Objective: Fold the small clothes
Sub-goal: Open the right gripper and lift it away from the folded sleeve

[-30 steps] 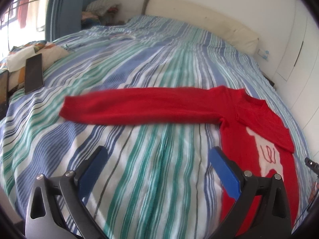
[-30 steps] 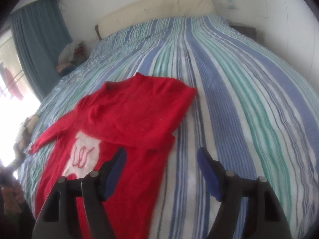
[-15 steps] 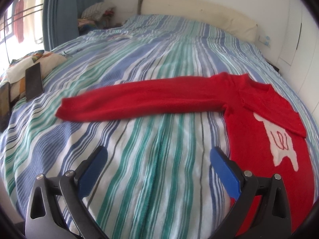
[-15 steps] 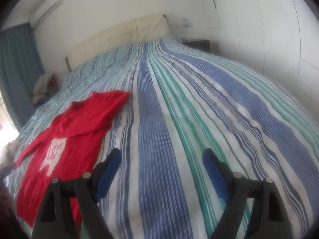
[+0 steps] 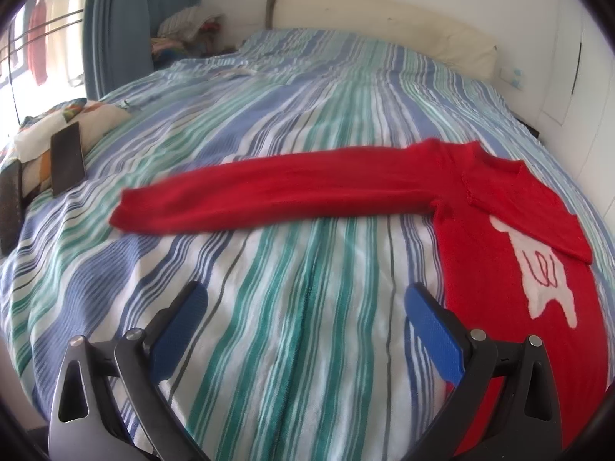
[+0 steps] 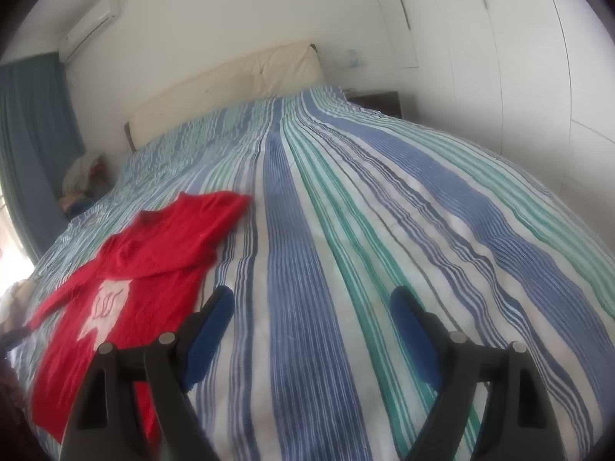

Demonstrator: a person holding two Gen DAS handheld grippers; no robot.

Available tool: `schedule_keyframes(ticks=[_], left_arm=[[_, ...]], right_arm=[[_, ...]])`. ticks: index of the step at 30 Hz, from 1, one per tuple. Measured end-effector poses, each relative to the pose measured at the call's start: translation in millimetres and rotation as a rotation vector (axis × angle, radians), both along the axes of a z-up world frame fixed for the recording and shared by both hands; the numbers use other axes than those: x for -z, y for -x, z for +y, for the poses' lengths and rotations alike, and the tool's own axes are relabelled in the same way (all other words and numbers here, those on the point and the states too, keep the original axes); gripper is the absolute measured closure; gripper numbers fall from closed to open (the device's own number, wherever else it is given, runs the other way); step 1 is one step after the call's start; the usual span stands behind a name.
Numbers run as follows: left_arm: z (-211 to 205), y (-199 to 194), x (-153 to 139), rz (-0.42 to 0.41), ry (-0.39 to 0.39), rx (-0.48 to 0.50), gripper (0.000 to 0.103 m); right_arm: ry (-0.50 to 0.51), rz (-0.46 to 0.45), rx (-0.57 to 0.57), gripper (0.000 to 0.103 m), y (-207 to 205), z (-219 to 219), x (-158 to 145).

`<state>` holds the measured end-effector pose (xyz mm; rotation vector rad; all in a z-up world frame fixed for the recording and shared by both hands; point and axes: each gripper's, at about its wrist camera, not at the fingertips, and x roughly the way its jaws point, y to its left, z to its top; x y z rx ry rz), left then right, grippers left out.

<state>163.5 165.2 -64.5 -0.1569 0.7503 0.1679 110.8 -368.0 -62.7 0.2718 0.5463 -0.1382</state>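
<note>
Both grippers, left (image 5: 305, 303) and right (image 6: 311, 307), gape empty; only left wrist view catches the red sweater (image 5: 480, 207) sleeve stretched out, plus phone (image 5: 67, 157).

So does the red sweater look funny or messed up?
A bit lopsided. On the red sweater, one sleeve is folded across the chest, partly covering the white picture, while the other sleeve lies stretched straight out over the striped bedspread. Nothing looks torn.

bright daylight from window (image 5: 23, 38) at left, glare there; fisheye bending edges, slight motion blur.
</note>
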Motion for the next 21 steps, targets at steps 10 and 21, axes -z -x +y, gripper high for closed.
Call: schedule_keyframes(ticks=[10,21], left_arm=[[-0.5,-0.4,0.6,0.008,0.001,-0.003,0.001],[-1.2,-1.9,1.9,0.016,-0.001,-0.001,0.001]], right_arm=[[0.025,-0.019,-0.003,0.020,2.5,3.4,-4.3],[0.037,-0.031,-0.006,0.020,3.2,5.6,-6.5]])
